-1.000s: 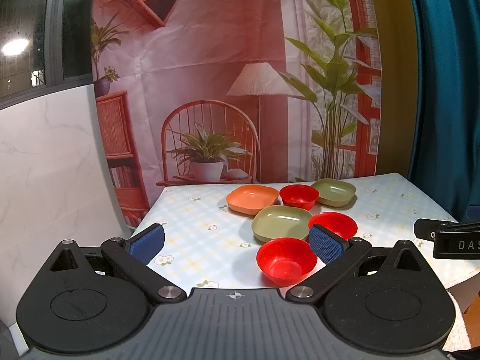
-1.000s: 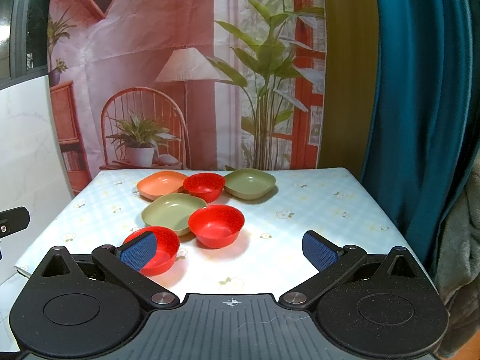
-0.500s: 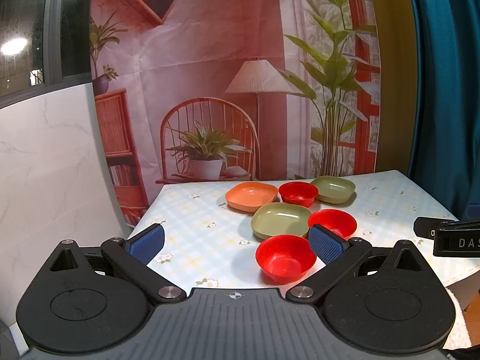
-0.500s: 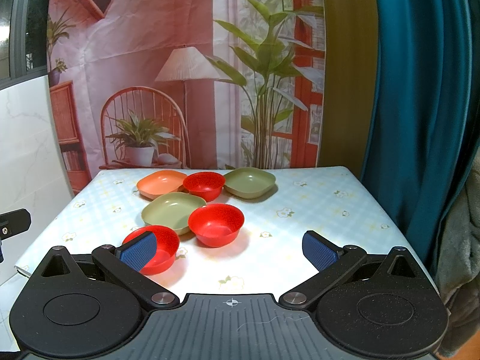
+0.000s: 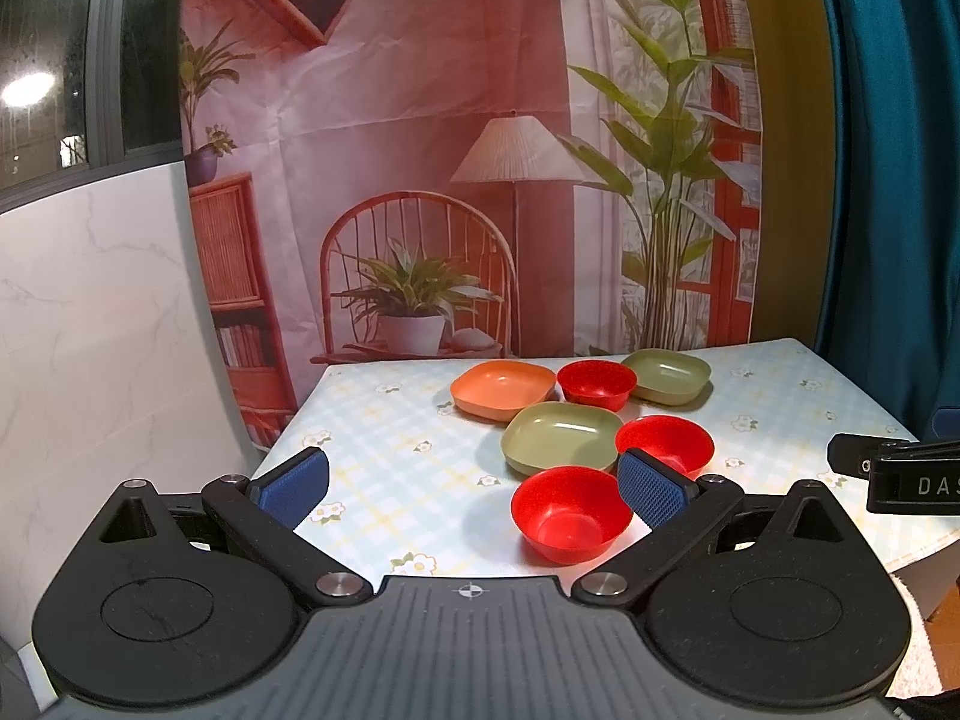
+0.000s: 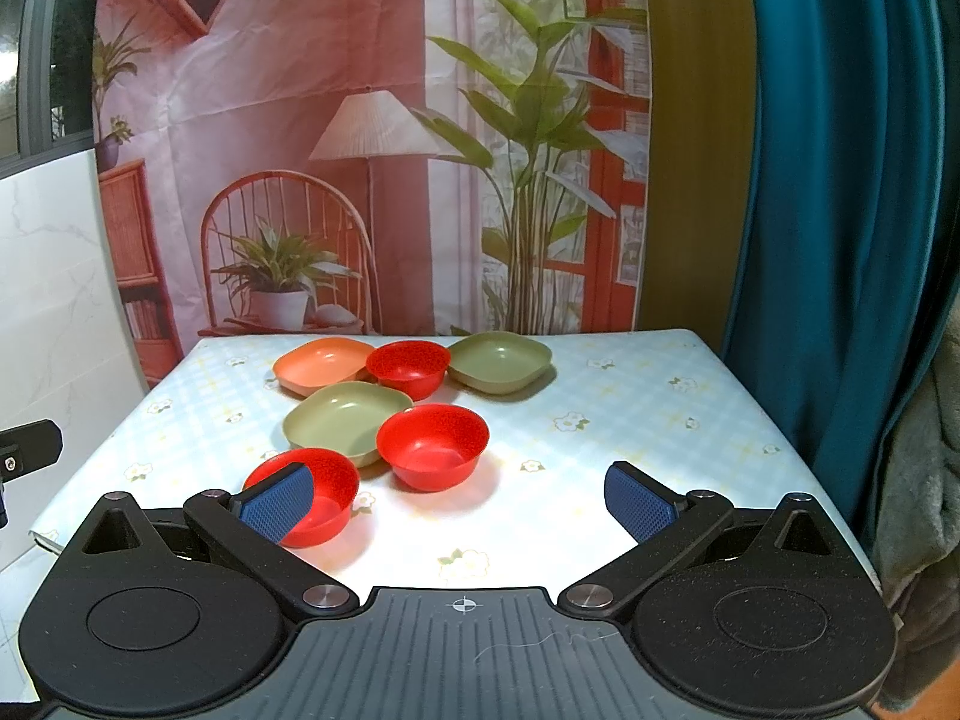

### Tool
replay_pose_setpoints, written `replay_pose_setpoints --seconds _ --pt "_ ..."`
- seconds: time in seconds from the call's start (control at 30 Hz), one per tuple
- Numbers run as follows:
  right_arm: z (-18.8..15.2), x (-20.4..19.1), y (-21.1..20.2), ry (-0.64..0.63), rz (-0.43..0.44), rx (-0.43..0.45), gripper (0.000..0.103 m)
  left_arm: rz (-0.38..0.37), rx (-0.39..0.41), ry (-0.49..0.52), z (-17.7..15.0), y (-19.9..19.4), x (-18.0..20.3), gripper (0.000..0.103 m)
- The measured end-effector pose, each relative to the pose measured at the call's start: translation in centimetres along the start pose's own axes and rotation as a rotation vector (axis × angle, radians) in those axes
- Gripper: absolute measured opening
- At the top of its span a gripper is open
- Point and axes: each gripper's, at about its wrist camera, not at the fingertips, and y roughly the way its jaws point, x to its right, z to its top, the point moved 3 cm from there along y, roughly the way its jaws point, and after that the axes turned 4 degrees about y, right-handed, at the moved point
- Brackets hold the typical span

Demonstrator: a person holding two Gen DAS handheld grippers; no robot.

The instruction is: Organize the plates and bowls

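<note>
Bench (image 6: 630, 408) with floral cloth, three red bowls (image 6: 433, 445) and three plates (image 6: 347, 420) clustered; left hand-held gripper (image 5: 474, 483) and right hand-held gripper (image 6: 459, 501) both spread, holding nothing

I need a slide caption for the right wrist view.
Open right tongs face three red bowls and three square plates.

Six dishes (image 6: 348, 425) cluster left of centre on the table (image 6: 630, 420); none stacked.

Three bright red bowls (image 6: 433, 446), two olive green plates (image 6: 345, 423) and one orange plate (image 6: 321, 363) are sitting on a pale blue-and-yellow checked tablecloth (image 6: 630, 420) that's showing little white flowers.
</note>
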Motion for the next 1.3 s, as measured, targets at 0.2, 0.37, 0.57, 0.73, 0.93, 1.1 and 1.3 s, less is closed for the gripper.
replay_pose_setpoints --seconds 0.2,0.37,0.57,0.73,0.93,1.1,1.3 --pt "0.0 0.0 0.0 0.002 -0.001 0.000 0.103 0.000 -0.003 -0.003 -0.1 0.1 0.0 0.103" --pt "0.0 0.0 0.0 0.001 -0.001 0.000 0.103 0.000 -0.003 -0.004 -0.1 0.1 0.0 0.103" --pt "0.0 0.0 0.0 0.003 -0.001 -0.001 0.103 -0.002 -0.009 -0.012 0.1 0.1 -0.2 0.103" --pt "0.0 0.0 0.0 0.005 0.001 -0.003 0.103 -0.009 -0.006 -0.012 0.3 0.1 -0.3 0.103" --pt "0.2 0.1 0.5 0.029 0.019 -0.002 0.103 -0.016 0.002 0.016 1.0 0.8 -0.2 0.103" --pt "1.0 1.1 2.2 0.086 0.069 0.041 0.103 0.002 0.042 0.042 2.3 2.3 -0.4 0.103" --pt "2.9 1.7 4.8 0.090 0.095 0.095 0.103 -0.004 0.070 0.038 3.7 5.0 -0.7 0.103"
